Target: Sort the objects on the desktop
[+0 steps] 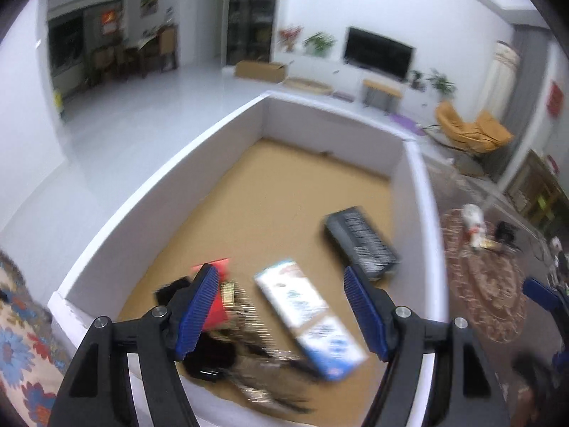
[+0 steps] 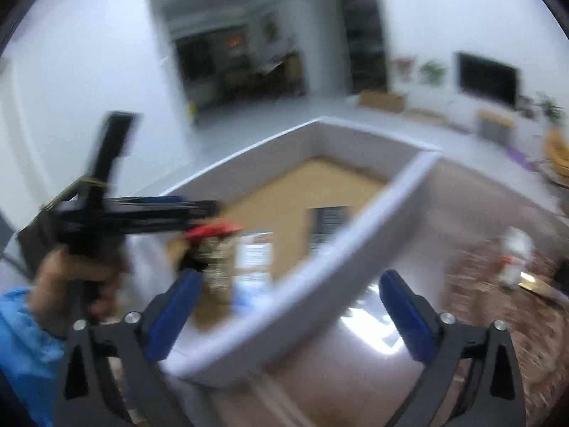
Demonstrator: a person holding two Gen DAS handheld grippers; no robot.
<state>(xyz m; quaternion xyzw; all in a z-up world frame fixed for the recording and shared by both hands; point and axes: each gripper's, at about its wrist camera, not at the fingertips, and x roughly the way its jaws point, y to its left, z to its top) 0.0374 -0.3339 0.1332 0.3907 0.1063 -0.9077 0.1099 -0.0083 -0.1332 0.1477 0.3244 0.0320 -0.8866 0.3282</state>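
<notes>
Desktop objects left to sort, among them a white bottle point(image 2: 516, 253), are standing on the bench point(image 2: 462, 348) at two o'clock from the released, empty right hand-held gripper point(image 2: 295, 315). Leftward, the left hand-held gripper point(image 1: 281, 306) is hovering unclenched and empty over the white bin point(image 1: 149, 192), a blue-and-white carton point(image 1: 309, 316) lying between its fingers, long axis eleven to five; so the right is nearer.

A white-walled box point(image 1: 220, 131) with a brown floor holds a dark carton point(image 1: 361, 240), a white-blue carton point(image 1: 309, 316) and blurred dark clutter point(image 1: 227, 348).
</notes>
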